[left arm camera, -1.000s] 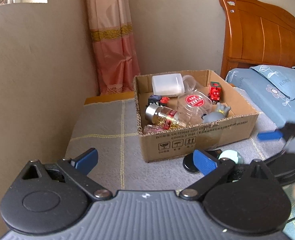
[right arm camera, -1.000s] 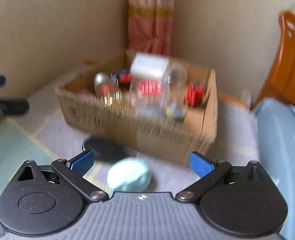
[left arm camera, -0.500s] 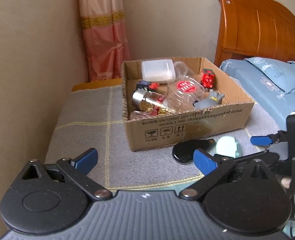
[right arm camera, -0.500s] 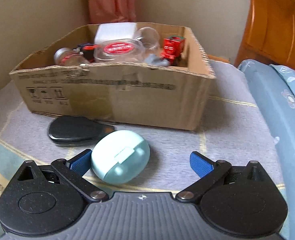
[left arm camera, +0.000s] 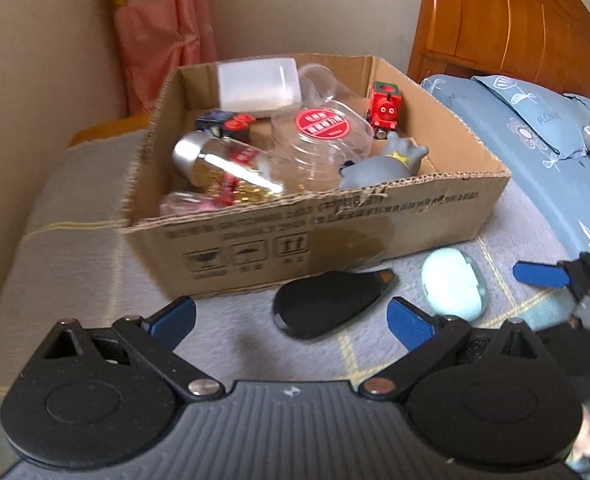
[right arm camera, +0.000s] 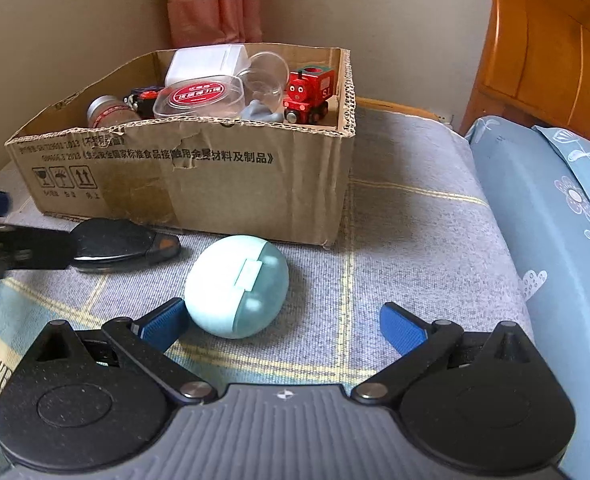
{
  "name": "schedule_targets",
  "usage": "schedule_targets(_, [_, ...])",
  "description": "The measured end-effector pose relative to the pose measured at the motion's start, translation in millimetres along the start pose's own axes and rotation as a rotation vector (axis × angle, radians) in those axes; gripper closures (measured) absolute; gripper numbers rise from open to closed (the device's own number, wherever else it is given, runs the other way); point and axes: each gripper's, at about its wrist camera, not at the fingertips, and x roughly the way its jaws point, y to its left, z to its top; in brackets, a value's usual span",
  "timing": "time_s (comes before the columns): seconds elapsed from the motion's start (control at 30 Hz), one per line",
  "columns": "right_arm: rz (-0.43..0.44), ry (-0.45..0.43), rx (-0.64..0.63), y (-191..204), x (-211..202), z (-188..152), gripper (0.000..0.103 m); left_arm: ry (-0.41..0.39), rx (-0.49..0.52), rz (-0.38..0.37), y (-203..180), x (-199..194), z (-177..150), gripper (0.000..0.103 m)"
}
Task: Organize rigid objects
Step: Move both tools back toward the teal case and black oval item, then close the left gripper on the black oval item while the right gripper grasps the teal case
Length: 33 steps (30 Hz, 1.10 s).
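Currently, your right gripper (right arm camera: 281, 320) stands released, its left pad beside the mint case (right arm camera: 237, 285) at frame centre. The left gripper (left arm camera: 291, 314) (also spread, empty) hides part of the black case (right arm camera: 125, 243) here. Only the left view shows the grey toy (left arm camera: 383, 160) whole inside the cardboard box (left arm camera: 375, 220).

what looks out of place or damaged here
Two items lie outside the cardboard box, on the blanket in front of it: a mint green case and a black oval object. The box's front rim is torn and dented near the middle.
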Motion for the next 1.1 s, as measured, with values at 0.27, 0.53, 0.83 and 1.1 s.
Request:
schedule_targets(0.27, [0.035,-0.008,-0.035,-4.6,-4.0,-3.6,0.0,-0.008,-0.029,-0.041,-17.5,26.5,3.2,0.002])
schedule_targets(0.53, [0.046,-0.018,-0.046,-6.0,-5.6,-6.7,0.0,-0.016,-0.057,0.029,-29.8,38.5,0.9,0.001])
schedule_targets(0.83, [0.041,-0.022,-0.043,-5.9,-7.7,-8.3,0.0,-0.027,-0.056,0.107,-11.6,33.8,-7.2,0.0])
schedule_targets(1.1, [0.045,-0.022,-0.048,-5.8,-8.1,-7.8,0.0,-0.016,-0.116,0.136,29.4,17.9,-23.5,0.001])
